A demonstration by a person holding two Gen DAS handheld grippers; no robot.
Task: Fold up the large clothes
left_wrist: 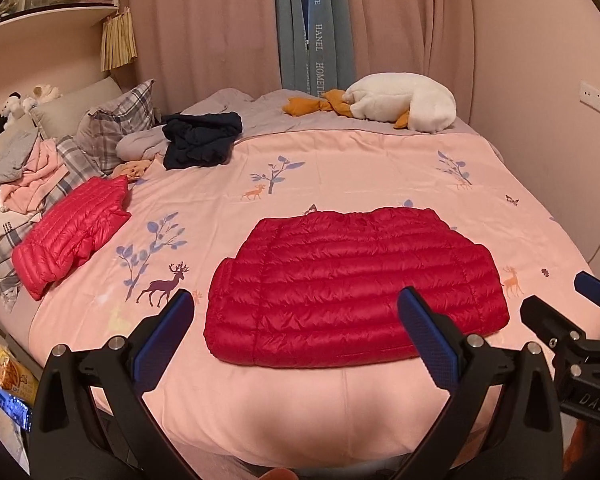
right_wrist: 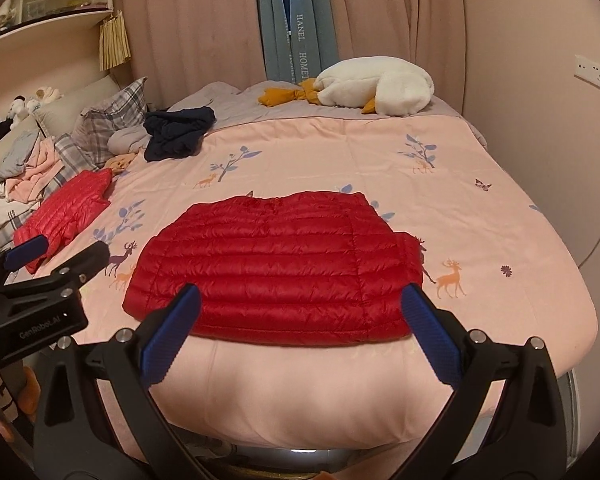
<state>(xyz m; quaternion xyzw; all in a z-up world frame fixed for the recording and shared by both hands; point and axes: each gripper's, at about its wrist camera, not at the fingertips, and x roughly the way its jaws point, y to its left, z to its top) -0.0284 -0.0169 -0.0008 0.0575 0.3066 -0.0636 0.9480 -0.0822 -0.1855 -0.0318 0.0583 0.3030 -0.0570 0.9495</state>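
Red quilted puffer jacket [left_wrist: 356, 288], folded flat into a wide rectangle, lying near the front edge of pink deer-and-leaf printed bedspread [left_wrist: 360, 168]. Left gripper [left_wrist: 296, 332] hovering before the jacket's near hem, blue-padded fingers [left_wrist: 164, 344] spread wide, holding nothing. Right gripper [right_wrist: 300, 328] likewise wide open and empty, just short of the same hem. Second, pinker quilted jacket [left_wrist: 72, 236] folded well to the left, beside plaid pillows [left_wrist: 116, 128]. Crumpled navy garment [left_wrist: 200, 140] farther back; white plush goose [left_wrist: 404, 100] at the far edge, below pink curtains [left_wrist: 204, 24].
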